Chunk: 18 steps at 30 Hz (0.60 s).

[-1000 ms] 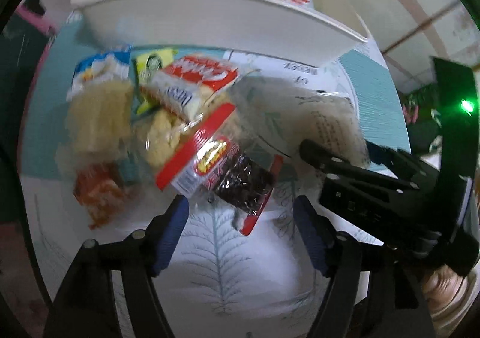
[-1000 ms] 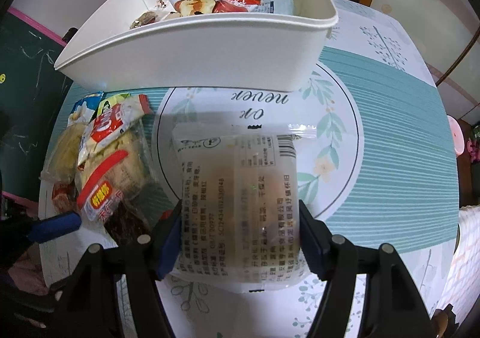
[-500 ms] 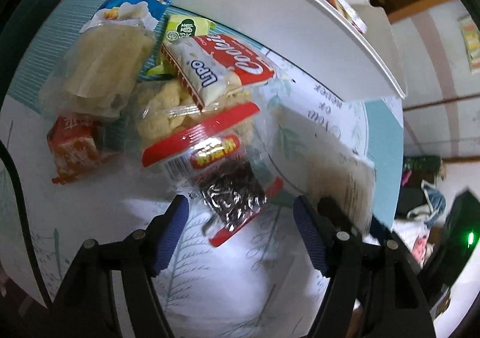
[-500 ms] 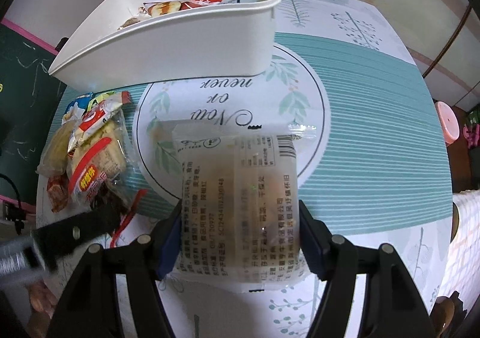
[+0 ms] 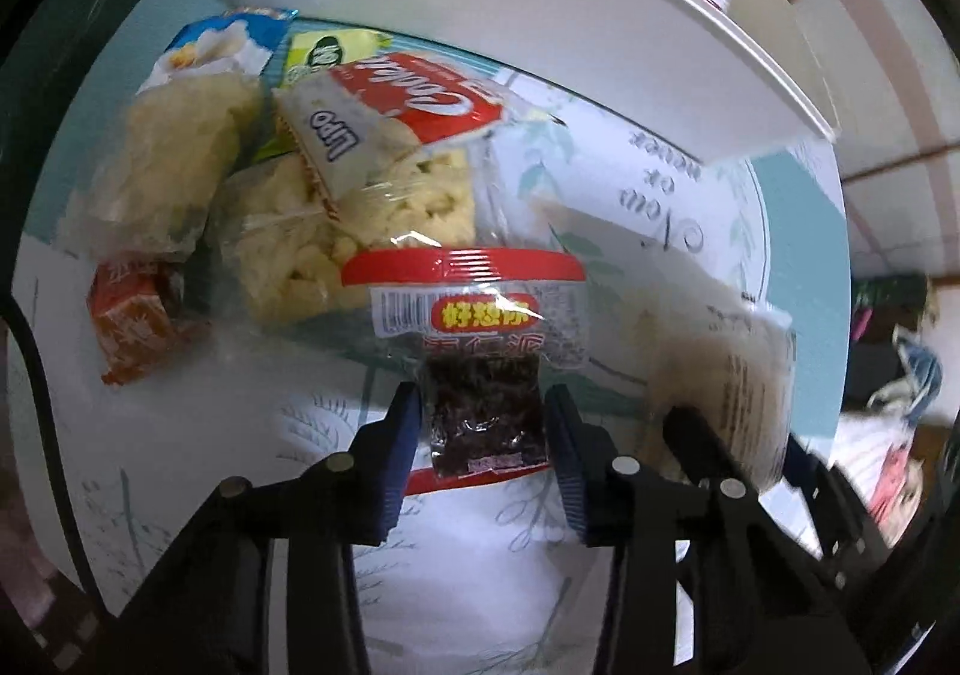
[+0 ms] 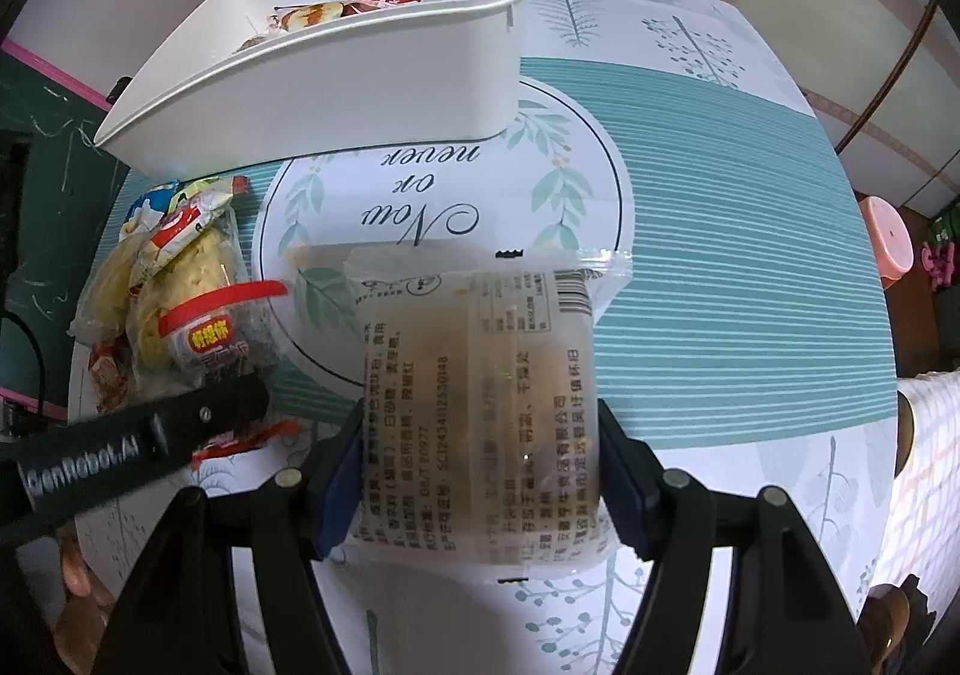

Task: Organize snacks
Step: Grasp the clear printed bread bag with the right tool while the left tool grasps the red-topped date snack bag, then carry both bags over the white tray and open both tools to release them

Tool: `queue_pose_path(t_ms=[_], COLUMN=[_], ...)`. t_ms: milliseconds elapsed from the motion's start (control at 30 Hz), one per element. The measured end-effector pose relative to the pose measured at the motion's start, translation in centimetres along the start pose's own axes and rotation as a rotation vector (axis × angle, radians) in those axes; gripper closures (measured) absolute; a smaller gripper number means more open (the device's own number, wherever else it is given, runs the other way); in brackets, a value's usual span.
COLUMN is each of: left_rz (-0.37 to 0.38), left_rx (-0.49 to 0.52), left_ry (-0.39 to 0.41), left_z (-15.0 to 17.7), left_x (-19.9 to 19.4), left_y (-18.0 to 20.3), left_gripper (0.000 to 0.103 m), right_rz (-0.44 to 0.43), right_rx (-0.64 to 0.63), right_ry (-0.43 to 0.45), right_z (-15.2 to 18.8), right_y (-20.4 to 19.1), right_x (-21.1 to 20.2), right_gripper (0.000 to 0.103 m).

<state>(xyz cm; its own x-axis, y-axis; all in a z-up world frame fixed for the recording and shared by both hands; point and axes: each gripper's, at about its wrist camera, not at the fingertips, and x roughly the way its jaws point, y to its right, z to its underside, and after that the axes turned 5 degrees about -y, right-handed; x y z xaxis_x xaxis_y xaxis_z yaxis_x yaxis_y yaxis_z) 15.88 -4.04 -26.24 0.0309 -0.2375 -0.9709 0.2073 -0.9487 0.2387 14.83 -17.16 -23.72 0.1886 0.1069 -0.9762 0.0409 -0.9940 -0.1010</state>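
My left gripper [image 5: 483,429], jaws just closing, clamps the dark packet [image 5: 485,416] lengthwise toward the bin [image 5: 540,33]; right gripper [image 6: 480,465] holds a pastry [image 6: 480,405].

White bin [image 6: 336,75], teal-striped leafy tablecloth [image 6: 720,267], red-banded packet [image 5: 480,315].
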Motion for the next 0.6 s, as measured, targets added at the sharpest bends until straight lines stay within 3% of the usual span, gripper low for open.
queue_pose_path(t_ms=[267, 400, 600], left_rz=[-0.031, -0.052, -0.062], left_rx=[0.089, 0.128, 0.163], left_ry=[-0.024, 0.017, 0.116], left_z=[2.6, 3.2, 0.8], left_x=[-2.4, -4.8, -8.6], left_y=[-1.7, -2.0, -2.1], left_gripper=[0.064, 0.064, 0.064], right_rz=[-0.020, -0.039, -0.090], right_rx=[-0.019, -0.043, -0.060], right_ry=[-0.007, 0.004, 0.047], right_z=[0.6, 0.9, 0.2], right_y=[-0.2, -0.6, -1.5], right_x=[-0.5, -1.5, -4.0], right_gripper=[0.035, 0.035, 0.035])
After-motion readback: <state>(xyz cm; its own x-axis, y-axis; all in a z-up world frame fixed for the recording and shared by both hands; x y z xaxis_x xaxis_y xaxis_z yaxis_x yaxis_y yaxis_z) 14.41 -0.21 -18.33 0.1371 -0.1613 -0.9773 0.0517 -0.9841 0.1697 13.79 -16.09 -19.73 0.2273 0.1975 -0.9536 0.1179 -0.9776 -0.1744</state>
